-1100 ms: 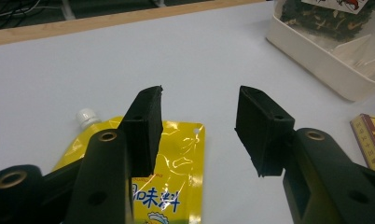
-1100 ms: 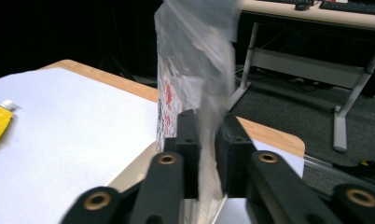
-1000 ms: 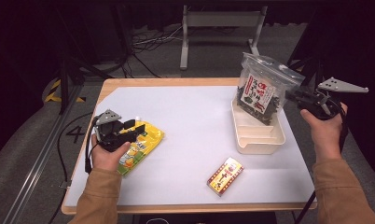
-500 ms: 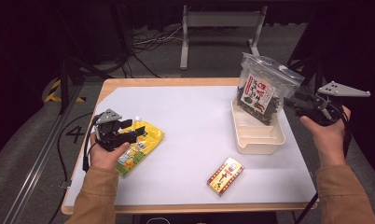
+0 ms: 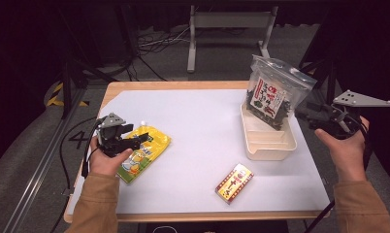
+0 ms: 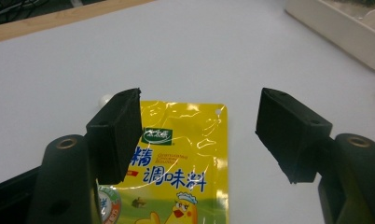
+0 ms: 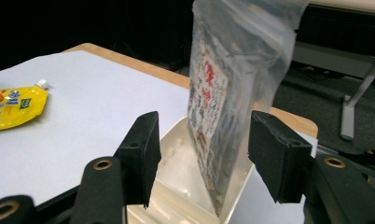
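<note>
Beside the cream tray [image 5: 269,146], well left of it: yellow seasoning pouch [image 5: 143,152], flat on the white table; soft, light, slick film, likely best pinched at an edge seam. Above pouch: left gripper [image 6: 199,135], spread, jaws just opening, gripping nothing. Right of tray: right gripper [image 7: 202,156], spread, straddling seaweed bag [image 7: 232,88] without contact.

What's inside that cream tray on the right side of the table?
A clear bag of dark dried food stands upright in the far end of the cream tray. The near compartments look empty. The tray floor under the bag is hidden.
</note>
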`<action>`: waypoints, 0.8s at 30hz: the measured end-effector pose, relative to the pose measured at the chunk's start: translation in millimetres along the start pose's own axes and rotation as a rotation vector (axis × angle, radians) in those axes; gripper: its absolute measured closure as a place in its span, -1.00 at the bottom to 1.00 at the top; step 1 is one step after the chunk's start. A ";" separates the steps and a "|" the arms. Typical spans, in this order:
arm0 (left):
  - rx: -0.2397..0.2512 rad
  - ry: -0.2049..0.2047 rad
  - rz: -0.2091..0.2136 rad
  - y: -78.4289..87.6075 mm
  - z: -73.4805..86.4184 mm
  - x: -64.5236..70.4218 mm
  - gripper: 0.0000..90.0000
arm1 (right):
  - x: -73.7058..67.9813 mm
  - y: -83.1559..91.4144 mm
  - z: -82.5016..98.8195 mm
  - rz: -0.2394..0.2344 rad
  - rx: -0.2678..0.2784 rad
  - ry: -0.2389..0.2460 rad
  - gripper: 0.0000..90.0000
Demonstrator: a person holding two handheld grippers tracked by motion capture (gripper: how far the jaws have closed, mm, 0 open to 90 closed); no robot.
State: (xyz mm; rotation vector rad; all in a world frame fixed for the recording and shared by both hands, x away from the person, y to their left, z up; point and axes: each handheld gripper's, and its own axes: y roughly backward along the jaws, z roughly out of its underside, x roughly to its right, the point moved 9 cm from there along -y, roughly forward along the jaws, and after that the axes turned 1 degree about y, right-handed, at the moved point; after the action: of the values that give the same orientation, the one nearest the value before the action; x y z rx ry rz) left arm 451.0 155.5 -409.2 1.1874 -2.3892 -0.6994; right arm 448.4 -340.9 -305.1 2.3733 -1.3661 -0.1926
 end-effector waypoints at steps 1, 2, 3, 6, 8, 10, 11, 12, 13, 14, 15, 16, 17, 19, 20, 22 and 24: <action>-0.002 0.004 -0.004 0.5 0.7 -0.9 -0.29 | -2.1 0.3 0.5 -0.009 -0.001 0.000 -0.01; -0.009 0.002 -0.016 1.6 1.7 -3.4 -0.31 | -4.1 0.4 1.2 -0.016 -0.005 0.000 -0.02; -0.016 0.011 -0.020 2.5 2.7 -5.3 -0.34 | -6.7 0.3 2.4 -0.026 -0.010 0.002 -0.02; -0.021 0.027 -0.019 4.5 3.7 -7.9 -0.41 | -12.9 -0.4 5.2 -0.040 -0.020 0.007 -0.02; -0.024 0.036 -0.017 7.1 4.3 -10.3 -0.44 | -19.3 -2.3 8.1 -0.048 -0.024 0.023 -0.02; -0.037 0.034 -0.019 10.0 5.2 -14.7 -0.45 | -26.2 -4.7 11.7 -0.065 -0.031 0.028 -0.01; -0.035 0.041 -0.022 10.5 5.2 -15.6 -0.46 | -28.8 -5.6 13.0 -0.071 -0.033 0.032 -0.02; -0.035 0.040 -0.026 11.4 5.3 -17.6 -0.47 | -30.6 -6.1 14.0 -0.075 -0.034 0.034 -0.02; -0.037 0.043 -0.027 12.2 5.9 -20.0 -0.47 | -33.1 -6.8 15.1 -0.081 -0.035 0.036 -0.02; -0.041 0.047 -0.037 12.7 6.6 -22.2 -0.49 | -36.7 -7.8 16.7 -0.089 -0.036 0.038 -0.02; -0.046 0.052 -0.038 13.0 7.3 -23.1 -0.52 | -39.8 -8.7 17.9 -0.096 -0.036 0.039 -0.02; -0.046 0.052 -0.038 13.0 7.3 -23.1 -0.52 | -39.8 -8.7 17.9 -0.096 -0.036 0.039 -0.02; -0.049 0.049 -0.040 12.9 8.1 -25.4 -0.52 | -41.5 -9.2 18.6 -0.099 -0.036 0.041 -0.03; -0.057 0.055 -0.049 12.4 9.3 -28.7 -0.57 | -47.5 -10.9 21.1 -0.111 -0.037 0.045 -0.04; -0.066 0.064 -0.051 12.0 10.5 -31.5 -0.59 | -50.0 -11.6 22.4 -0.117 -0.038 0.045 -0.05; -0.073 0.068 -0.057 11.5 11.5 -34.9 -0.65 | -54.0 -12.9 24.3 -0.127 -0.037 0.045 -0.06; -0.094 0.071 -0.081 10.1 14.6 -41.8 -0.67 | -61.8 -15.1 30.2 -0.133 -0.039 0.059 -0.07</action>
State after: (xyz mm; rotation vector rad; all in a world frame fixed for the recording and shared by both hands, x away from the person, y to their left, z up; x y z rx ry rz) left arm 460.8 198.6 -419.8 1.2537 -2.2360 -0.7734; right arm 419.3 -289.4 -343.4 2.4190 -1.1684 -0.1830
